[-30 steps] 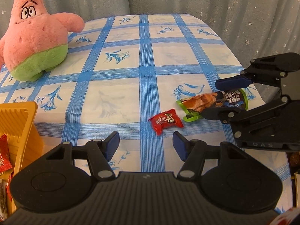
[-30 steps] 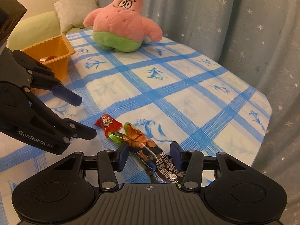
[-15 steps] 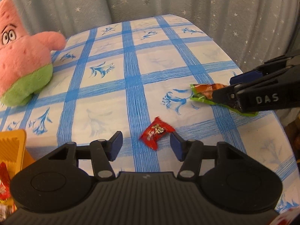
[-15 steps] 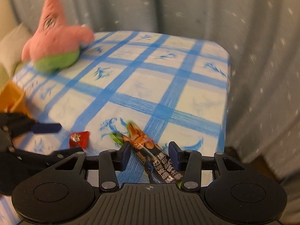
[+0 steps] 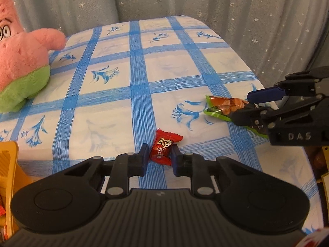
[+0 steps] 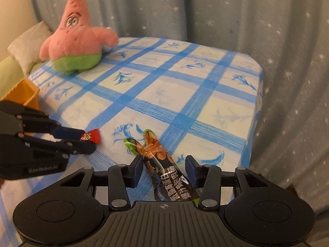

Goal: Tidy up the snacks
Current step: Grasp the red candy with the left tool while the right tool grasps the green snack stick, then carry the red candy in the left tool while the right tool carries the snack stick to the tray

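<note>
Red candy (image 5: 163,151), left wrist view: it lies on the checked tablecloth (image 5: 115,94) and your left gripper (image 5: 159,158) has narrowed onto it, fingers at both sides. Thin foil; it may squirt out if you lift before the pinch is firm.

Green-edged snack packet (image 6: 162,165), right wrist view: it lies lengthwise between your right gripper (image 6: 163,169) fingers, half open, gaps either side, nothing held. Closing skewed could crease or push it away.

Checked tablecloth (image 5: 115,94) under snacks, plush (image 5: 22,61).
</note>
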Tool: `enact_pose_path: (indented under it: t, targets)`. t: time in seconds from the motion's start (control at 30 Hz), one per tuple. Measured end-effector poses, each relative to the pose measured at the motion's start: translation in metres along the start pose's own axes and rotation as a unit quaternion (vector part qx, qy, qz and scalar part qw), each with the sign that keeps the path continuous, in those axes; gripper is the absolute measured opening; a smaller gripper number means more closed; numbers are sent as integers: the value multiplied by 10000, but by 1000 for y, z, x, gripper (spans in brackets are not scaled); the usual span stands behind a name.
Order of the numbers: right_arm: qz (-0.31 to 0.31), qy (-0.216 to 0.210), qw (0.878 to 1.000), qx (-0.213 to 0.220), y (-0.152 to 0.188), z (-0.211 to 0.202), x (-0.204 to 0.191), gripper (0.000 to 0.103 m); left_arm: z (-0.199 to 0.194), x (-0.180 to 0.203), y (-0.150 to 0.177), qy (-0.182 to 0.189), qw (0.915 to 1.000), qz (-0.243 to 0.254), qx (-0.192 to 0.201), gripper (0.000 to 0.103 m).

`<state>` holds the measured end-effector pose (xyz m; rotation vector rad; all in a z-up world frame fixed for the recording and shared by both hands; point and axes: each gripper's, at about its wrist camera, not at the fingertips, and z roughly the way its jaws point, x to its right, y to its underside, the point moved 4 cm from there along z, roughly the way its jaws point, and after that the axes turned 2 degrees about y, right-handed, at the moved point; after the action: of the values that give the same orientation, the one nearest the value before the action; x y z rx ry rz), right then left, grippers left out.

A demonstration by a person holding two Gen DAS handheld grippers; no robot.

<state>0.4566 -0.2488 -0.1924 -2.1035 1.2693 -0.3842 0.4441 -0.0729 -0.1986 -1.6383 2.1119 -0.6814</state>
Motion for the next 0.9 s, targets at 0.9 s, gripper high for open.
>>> enact_pose_path:
  t: [0.9]
  targets:
    - [-296,-180,9990,-298,20,-16,-50,30,-43,-4,39,-87,9974,-698,-176,20]
